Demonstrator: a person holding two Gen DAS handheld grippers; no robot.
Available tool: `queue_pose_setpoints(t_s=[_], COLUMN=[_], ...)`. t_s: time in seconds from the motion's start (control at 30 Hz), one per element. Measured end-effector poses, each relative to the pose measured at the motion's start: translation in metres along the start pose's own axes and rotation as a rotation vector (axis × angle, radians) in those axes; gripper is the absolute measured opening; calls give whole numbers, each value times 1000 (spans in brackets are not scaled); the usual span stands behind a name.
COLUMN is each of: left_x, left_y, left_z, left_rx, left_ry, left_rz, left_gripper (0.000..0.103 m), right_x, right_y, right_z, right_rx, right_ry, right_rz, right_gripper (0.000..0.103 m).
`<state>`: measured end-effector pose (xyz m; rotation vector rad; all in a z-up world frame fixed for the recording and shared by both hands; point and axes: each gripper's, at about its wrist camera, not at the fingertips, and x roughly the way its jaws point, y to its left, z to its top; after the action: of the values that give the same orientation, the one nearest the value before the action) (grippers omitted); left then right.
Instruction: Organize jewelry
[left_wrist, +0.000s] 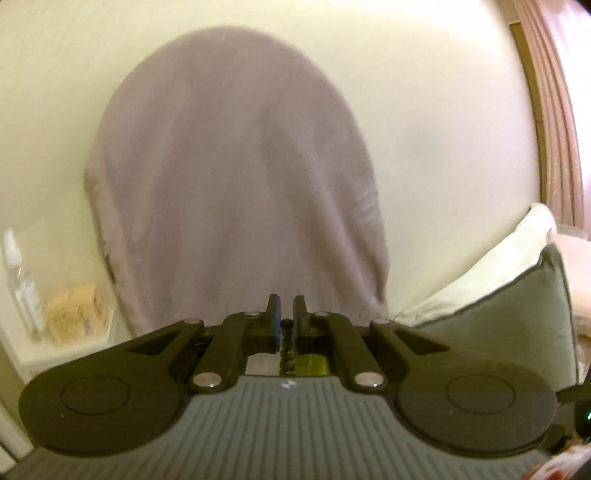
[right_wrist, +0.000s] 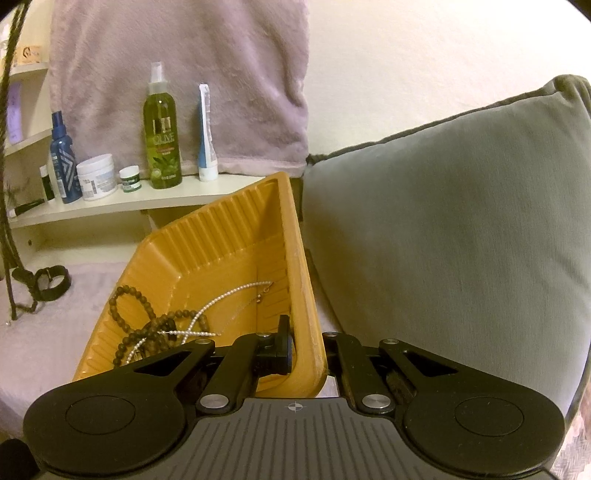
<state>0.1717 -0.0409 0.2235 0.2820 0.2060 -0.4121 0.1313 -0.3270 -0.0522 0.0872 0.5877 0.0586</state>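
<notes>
My left gripper (left_wrist: 286, 310) is shut on a strand of dark beads (left_wrist: 286, 345) that hangs down between its fingers, held up in front of a mauve towel. My right gripper (right_wrist: 306, 343) is shut on the near right rim of an orange ribbed tray (right_wrist: 229, 236), which is tilted up on that side. In the tray lie brown bead necklaces (right_wrist: 147, 325), a pearl strand (right_wrist: 221, 295) and a thin chain (right_wrist: 255, 299). A long dark strand (right_wrist: 9, 155) hangs down the far left edge of the right wrist view to the pale cloth surface.
A grey-green cushion (right_wrist: 443, 240) stands right of the tray. A shelf (right_wrist: 122, 201) behind holds a green spray bottle (right_wrist: 161, 125), a blue bottle (right_wrist: 62, 158), jars and a tube. A black strap (right_wrist: 51, 282) lies on the cloth. A mauve towel (left_wrist: 236, 177) hangs against the wall.
</notes>
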Motion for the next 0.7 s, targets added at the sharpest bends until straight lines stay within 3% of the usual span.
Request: queue_pose_setpoints(t_s=[0.43, 0.57, 0.7], left_x=[4, 16, 31], left_y=[-44, -62, -80], left_z=[62, 68, 60], left_rx=[6, 10, 21], left_ry=[-133, -137, -90], left_rz=[-149, -196, -238], left_gripper=[5, 5, 5], right_x=[-1, 0, 0], right_y=[0, -1, -1], right_z=[0, 0, -1], right_rx=[-3, 2, 7], right_ry=[-7, -7, -7], right_rz=[4, 6, 7], right_gripper=[5, 5, 5])
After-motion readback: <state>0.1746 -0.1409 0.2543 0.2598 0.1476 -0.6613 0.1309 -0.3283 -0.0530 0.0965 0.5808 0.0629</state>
